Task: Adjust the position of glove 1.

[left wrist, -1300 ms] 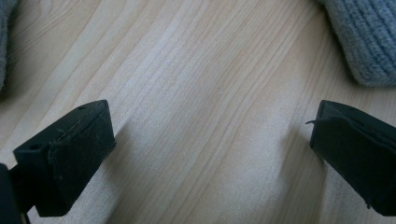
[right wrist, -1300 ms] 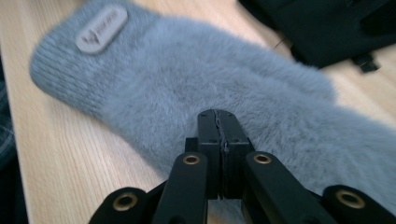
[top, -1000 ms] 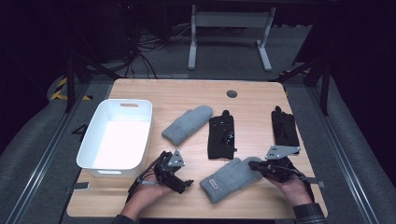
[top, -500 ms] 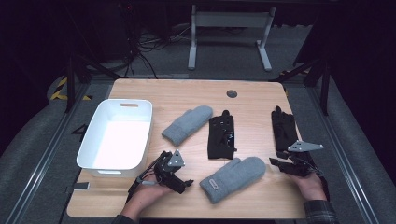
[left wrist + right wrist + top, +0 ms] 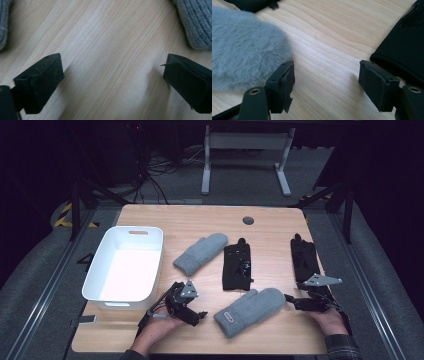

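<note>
Grey near mitten (image 5: 250,310) lies at the front edge between both grippers. Left gripper (image 5: 192,316), jaws wide over bare wood, sits just left of its cuff; right gripper (image 5: 295,303), jaws also wide, sits just beside its fingertip end. Right black glove (image 5: 305,260) lies behind the right gripper. Farther back: second grey mitten (image 5: 201,252), middle black glove (image 5: 237,266), white bin (image 5: 155,265) at left. Far table (image 5: 200,217) strip is bare.

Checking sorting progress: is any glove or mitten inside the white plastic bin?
No, the white plastic bin holds nothing; both mittens and both gloves lie on the wooden table.
</note>
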